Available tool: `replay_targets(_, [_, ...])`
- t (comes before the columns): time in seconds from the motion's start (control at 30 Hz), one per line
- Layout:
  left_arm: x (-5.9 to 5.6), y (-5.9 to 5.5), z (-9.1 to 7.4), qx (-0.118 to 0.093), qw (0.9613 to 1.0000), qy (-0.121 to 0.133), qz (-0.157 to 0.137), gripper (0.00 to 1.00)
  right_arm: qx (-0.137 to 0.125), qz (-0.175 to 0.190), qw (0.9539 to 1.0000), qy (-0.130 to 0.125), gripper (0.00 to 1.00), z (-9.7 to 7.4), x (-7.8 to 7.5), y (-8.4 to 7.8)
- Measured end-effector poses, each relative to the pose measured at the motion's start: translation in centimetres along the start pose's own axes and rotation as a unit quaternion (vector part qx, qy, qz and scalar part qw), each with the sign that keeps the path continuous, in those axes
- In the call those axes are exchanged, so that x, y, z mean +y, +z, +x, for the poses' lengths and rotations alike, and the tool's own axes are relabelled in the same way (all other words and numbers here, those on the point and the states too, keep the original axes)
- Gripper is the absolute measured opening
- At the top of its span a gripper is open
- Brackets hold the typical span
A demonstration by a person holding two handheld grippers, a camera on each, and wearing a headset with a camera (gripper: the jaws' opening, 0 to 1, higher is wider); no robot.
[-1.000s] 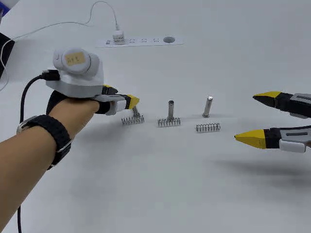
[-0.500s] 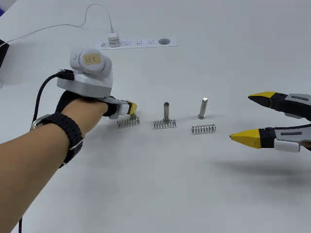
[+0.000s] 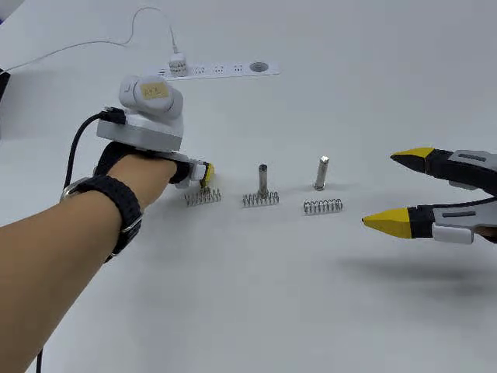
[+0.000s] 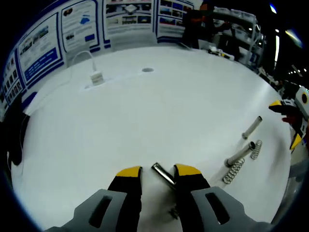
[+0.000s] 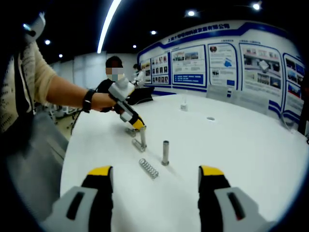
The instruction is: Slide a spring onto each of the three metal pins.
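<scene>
1. Left gripper (image 4: 158,170): the jaws stand apart, clamping nothing. In the left gripper view the left pin (image 4: 163,175) sits between the yellow tips, closer to the jaw at 3 o'clock, with a clear gap on the 9 o'clock side.
2. The hand (image 3: 133,172) holds this gripper low over the white table (image 3: 248,295), at the 9 o'clock end of the pin row.
3. Right gripper (image 3: 397,191): the jaws are spread wide and hold nothing. It hovers at 3 o'clock from the row, well apart from the parts.
4. Middle pin (image 3: 262,177) and right pin (image 3: 321,172): both stand upright and bare.
5. Springs: the left spring (image 3: 203,197), middle spring (image 3: 260,200) and right spring (image 3: 322,206) lie flat on the table, each at about 6 o'clock from its pin and just beside its base. None is on a pin.
6. Power strip (image 3: 217,70): it lies at 12 o'clock from the row, far back on the table, with one plug inserted.
</scene>
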State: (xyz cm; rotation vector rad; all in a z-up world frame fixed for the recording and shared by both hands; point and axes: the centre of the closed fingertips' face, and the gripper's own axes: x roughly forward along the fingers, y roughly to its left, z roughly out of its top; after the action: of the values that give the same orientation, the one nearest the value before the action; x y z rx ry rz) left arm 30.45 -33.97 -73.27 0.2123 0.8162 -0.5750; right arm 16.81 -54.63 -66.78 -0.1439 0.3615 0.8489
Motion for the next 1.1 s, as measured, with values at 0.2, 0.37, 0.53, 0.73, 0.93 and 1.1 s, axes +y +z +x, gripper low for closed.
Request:
replay_targets(0.2, [-0.11,-0.13,-0.03,0.008,0.9996,0.004,0.027,0.2,-0.002,0.002,1.0,-0.002,0.73,-0.12,-0.17,-0.02])
replay_targets(0.37, [-0.11,-0.18,0.04,0.011,0.9994,0.005,0.033,0.16,0.0,0.004,1.0,-0.001,0.73,-0.03,-0.13,-0.17])
replay_targets(0.53, [-0.22,-0.07,0.03,0.012,0.9984,0.006,0.056,0.11,-0.002,0.005,1.0,-0.003,0.73,-0.08,-0.25,-0.12])
replay_targets(0.73, [-0.14,-0.07,-0.06,0.016,0.9971,0.009,0.074,0.1,-0.001,0.008,1.0,-0.004,0.73,-0.08,-0.29,-0.25])
replay_targets(0.93, [0.29,-0.51,-0.37,0.032,0.9965,0.012,0.077,0.14,-0.004,0.01,0.9999,-0.005,0.73,-0.11,-0.35,-0.2])
replay_targets(1.1, [0.49,-0.53,-0.24,0.044,0.9964,0.012,0.071,0.12,-0.002,0.007,1.0,-0.001,0.73,0.06,-0.17,-0.26])
